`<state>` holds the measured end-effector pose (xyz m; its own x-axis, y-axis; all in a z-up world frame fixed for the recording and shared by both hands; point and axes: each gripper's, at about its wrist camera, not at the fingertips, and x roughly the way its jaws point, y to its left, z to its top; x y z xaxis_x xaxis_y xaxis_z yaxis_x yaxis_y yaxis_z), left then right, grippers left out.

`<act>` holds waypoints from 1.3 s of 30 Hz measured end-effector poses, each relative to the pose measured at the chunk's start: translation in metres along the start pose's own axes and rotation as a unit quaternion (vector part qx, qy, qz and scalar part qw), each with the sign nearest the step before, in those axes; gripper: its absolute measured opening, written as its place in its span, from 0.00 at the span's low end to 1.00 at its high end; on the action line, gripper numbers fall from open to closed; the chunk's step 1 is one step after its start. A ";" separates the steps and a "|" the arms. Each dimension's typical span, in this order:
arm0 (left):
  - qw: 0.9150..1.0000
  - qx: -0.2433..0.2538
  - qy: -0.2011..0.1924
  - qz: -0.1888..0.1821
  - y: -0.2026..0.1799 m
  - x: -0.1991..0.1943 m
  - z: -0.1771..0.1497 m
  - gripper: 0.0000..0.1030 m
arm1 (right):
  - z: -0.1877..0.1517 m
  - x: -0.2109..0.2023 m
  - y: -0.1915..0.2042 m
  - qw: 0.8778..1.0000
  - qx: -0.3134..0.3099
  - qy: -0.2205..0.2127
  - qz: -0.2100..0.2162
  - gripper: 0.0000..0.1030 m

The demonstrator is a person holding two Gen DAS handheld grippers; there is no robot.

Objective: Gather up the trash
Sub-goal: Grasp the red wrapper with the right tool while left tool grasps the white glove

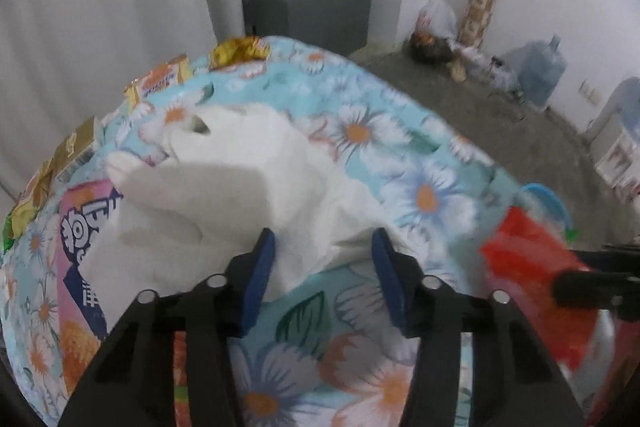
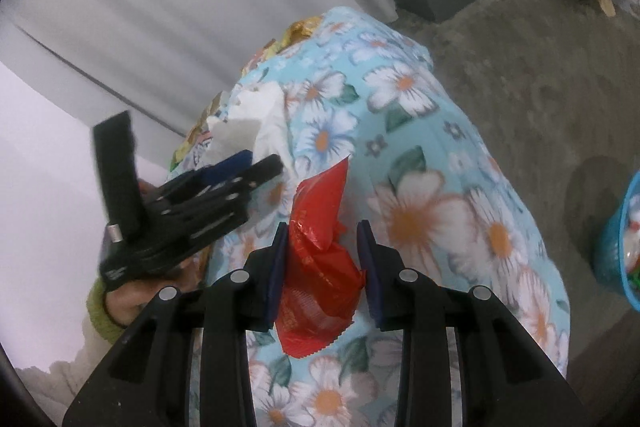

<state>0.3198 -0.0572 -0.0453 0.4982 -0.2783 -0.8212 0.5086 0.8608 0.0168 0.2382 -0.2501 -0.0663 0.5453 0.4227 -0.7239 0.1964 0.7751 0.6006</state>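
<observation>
A crumpled white tissue [image 1: 240,183] lies on the flower-print tablecloth [image 1: 424,163]. My left gripper [image 1: 323,247] is open, its blue pads on either side of the tissue's near end. My right gripper [image 2: 323,233] holds a red plastic wrapper [image 2: 320,267] between its pads above the cloth; the wrapper also shows at the right of the left wrist view [image 1: 532,267]. The left gripper [image 2: 256,163] and tissue [image 2: 252,123] appear in the right wrist view.
Gold and orange snack wrappers [image 1: 240,51] line the table's far left edge, with a pink packet [image 1: 80,227] under the tissue. A blue basket [image 2: 620,247] stands on the floor to the right. A grey cabinet [image 1: 308,11] and water jug [image 1: 540,67] stand beyond.
</observation>
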 end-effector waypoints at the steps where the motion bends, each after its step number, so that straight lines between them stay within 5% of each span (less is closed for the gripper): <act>1: 1.000 -0.003 -0.002 0.002 0.001 0.001 0.000 0.40 | -0.001 0.000 -0.002 1.000 0.004 0.001 0.002 0.30; 3: 1.000 -0.024 -0.004 -0.002 0.009 0.000 0.001 0.29 | -0.003 0.000 -0.005 1.000 0.008 0.001 0.005 0.30; 4: 0.999 -0.033 -0.004 0.002 0.013 0.000 0.002 0.15 | -0.004 0.000 -0.006 1.000 0.009 0.000 0.007 0.30; 7: 0.998 -0.069 -0.009 -0.012 0.029 -0.008 0.005 0.04 | -0.005 -0.002 -0.010 1.000 0.016 -0.002 0.015 0.30; 13: 0.990 -0.119 -0.075 -0.009 0.051 -0.061 0.004 0.03 | -0.007 -0.009 -0.013 1.000 0.014 -0.010 0.017 0.29; 20: 0.973 -0.143 -0.171 -0.055 0.064 -0.152 -0.003 0.03 | -0.010 -0.020 -0.013 1.000 0.010 -0.019 0.016 0.28; 30: 0.956 -0.168 -0.153 -0.186 0.046 -0.198 -0.039 0.03 | -0.025 -0.043 0.000 0.999 -0.009 -0.026 0.024 0.27; 35: 0.929 -0.203 -0.090 -0.295 0.034 -0.197 -0.062 0.03 | -0.037 -0.059 0.004 0.999 -0.003 -0.027 0.040 0.27; 37: 0.931 -0.197 -0.069 -0.299 0.022 -0.193 -0.072 0.03 | -0.044 -0.065 0.003 0.999 0.003 -0.025 0.044 0.27; 39: 0.945 -0.177 -0.051 -0.269 0.008 -0.182 -0.082 0.04 | -0.050 -0.066 0.000 0.999 0.014 -0.021 0.045 0.27</act>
<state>0.1761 0.0353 0.0575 0.3093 -0.7408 -0.5963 0.4498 0.6665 -0.5946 0.1616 -0.2546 -0.0362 0.5956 0.4692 -0.6521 0.1683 0.7209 0.6723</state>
